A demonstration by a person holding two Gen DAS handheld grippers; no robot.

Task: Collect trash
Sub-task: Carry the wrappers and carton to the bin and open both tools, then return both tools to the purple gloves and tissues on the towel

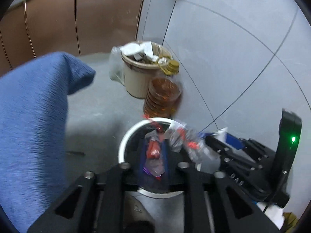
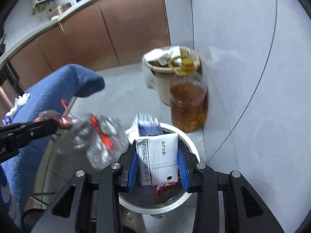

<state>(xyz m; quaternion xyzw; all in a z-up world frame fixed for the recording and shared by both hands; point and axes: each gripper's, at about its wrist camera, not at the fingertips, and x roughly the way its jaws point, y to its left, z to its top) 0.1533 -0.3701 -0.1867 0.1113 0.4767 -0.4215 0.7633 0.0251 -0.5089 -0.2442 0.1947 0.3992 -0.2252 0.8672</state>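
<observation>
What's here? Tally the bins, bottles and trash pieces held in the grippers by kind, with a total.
Bins: 2 (white bin, beige bin)
Oil bottle: 1
Carton: 1
Plastic wrapper bundle: 1
Total: 5

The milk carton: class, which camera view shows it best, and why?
The right wrist view: the milk carton fills the centre between blue fingers, printed code readable. The left wrist view shows only a blue-and-white corner behind the right gripper.

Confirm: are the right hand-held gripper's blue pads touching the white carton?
Touching. The right wrist view shows the right hand-held gripper with both blue pads pressed flat against the sides of the white carton, no gap visible, above the white bin.
</observation>
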